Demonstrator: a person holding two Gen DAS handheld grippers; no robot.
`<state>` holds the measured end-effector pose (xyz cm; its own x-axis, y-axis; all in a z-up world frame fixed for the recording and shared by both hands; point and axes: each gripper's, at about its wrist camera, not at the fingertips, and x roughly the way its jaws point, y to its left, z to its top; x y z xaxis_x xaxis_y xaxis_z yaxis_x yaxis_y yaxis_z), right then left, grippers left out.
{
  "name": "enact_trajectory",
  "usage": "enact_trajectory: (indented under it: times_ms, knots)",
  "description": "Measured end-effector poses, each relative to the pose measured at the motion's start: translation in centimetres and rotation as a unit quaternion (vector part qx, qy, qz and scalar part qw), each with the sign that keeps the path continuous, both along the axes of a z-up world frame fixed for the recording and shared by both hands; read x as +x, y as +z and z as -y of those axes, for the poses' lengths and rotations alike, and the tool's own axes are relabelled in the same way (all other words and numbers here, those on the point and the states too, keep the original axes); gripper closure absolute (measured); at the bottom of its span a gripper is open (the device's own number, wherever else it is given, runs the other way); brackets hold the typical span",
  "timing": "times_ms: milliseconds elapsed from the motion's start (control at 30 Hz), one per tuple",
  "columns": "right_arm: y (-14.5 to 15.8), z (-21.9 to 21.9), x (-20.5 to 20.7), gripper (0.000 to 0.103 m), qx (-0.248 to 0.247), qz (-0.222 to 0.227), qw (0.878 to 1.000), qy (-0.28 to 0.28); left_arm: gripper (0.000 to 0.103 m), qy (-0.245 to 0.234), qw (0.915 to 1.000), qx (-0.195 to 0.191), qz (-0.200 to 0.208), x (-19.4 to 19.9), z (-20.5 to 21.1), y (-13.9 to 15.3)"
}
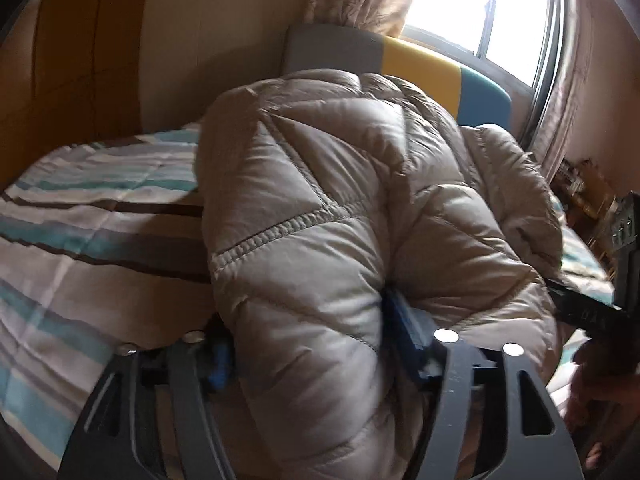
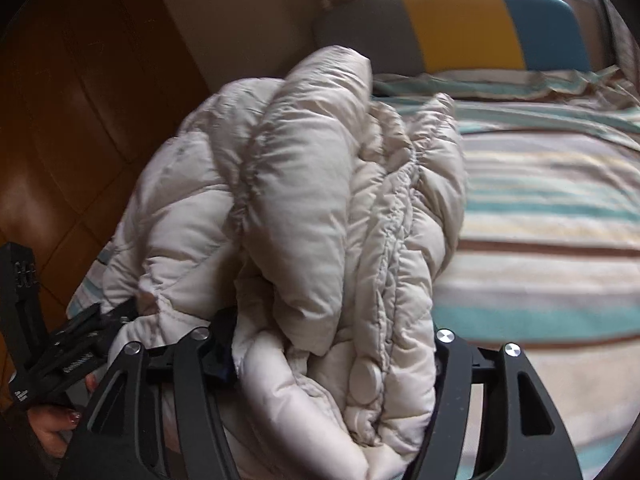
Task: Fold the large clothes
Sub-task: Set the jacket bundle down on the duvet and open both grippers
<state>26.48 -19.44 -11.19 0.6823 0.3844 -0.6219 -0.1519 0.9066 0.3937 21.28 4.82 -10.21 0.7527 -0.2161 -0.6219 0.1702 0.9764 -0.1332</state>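
Jacket (image 1: 340,208), one, between two hand-held grippers (image 1: 316,356)

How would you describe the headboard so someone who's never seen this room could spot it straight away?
Find the bed with the striped cover under the window. The headboard stands at its far end, behind the puffy beige jacket. Nothing else there is split into three plain colour blocks: grey, yellow, then teal.

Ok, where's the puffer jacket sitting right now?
The beige puffer jacket is bunched on the striped bedspread between both grippers, filling the middle of both wrist views, with the grey, yellow and blue headboard behind it.
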Motion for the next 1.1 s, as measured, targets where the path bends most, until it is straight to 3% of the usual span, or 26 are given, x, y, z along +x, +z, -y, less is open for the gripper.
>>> enact_trajectory:
  times_ms: [67, 167, 300, 433, 567, 700, 833, 967, 1100]
  knots:
    - [-0.6, 0.5, -1.4, 0.041, 0.001, -0.005, 1.000, -0.011, 0.022, 0.004, 0.9995, 0.028, 0.015, -0.9, 0.7, -0.1]
    - [-1.2, 0.4, -3.7, 0.038, -0.016, -0.004, 1.000, -0.017, 0.016, 0.002, 0.9991, 0.040, 0.017, -1.4, 0.7, -0.5]
    - [-1.2, 1.1, -4.6, 0.031, 0.010, -0.017, 0.999, -0.036, 0.015, 0.007, 1.0000, 0.004, -0.004, -1.6, 0.0, -0.7]
    - [1.1, 2.8, -7.5, 0.028, 0.015, 0.013, 0.999, -0.050, 0.012, 0.023, 0.9994, -0.019, -0.020, -2.0, -1.0, 0.2]
    - [4.9, 4.2, -8.5, 0.027, -0.007, 0.068, 0.994, -0.080, 0.012, 0.043, 0.9989, -0.013, 0.012, -2.7, -1.6, 2.9]
    - [7.2, 3.1, -4.4, 0.027, -0.045, 0.080, 0.992, -0.089, 0.012, 0.076, 0.9966, -0.013, 0.029, -0.4, -1.9, 5.6]
    - [8.2, 1.0, 1.0, 0.028, -0.095, 0.063, 0.989, -0.098, 0.012, 0.090, 0.9956, 0.024, 0.011, 3.7, -0.3, 6.8]
    - [5.4, -1.0, 5.6, 0.033, -0.162, 0.007, 0.980, -0.113, 0.012, 0.084, 0.9932, 0.081, 0.002, 7.5, 2.1, 6.4]
    - [0.3, 0.3, 5.6, 0.033, -0.155, -0.039, 0.977, -0.140, 0.009, 0.056, 0.9929, 0.104, 0.007, 9.0, 3.9, 4.4]
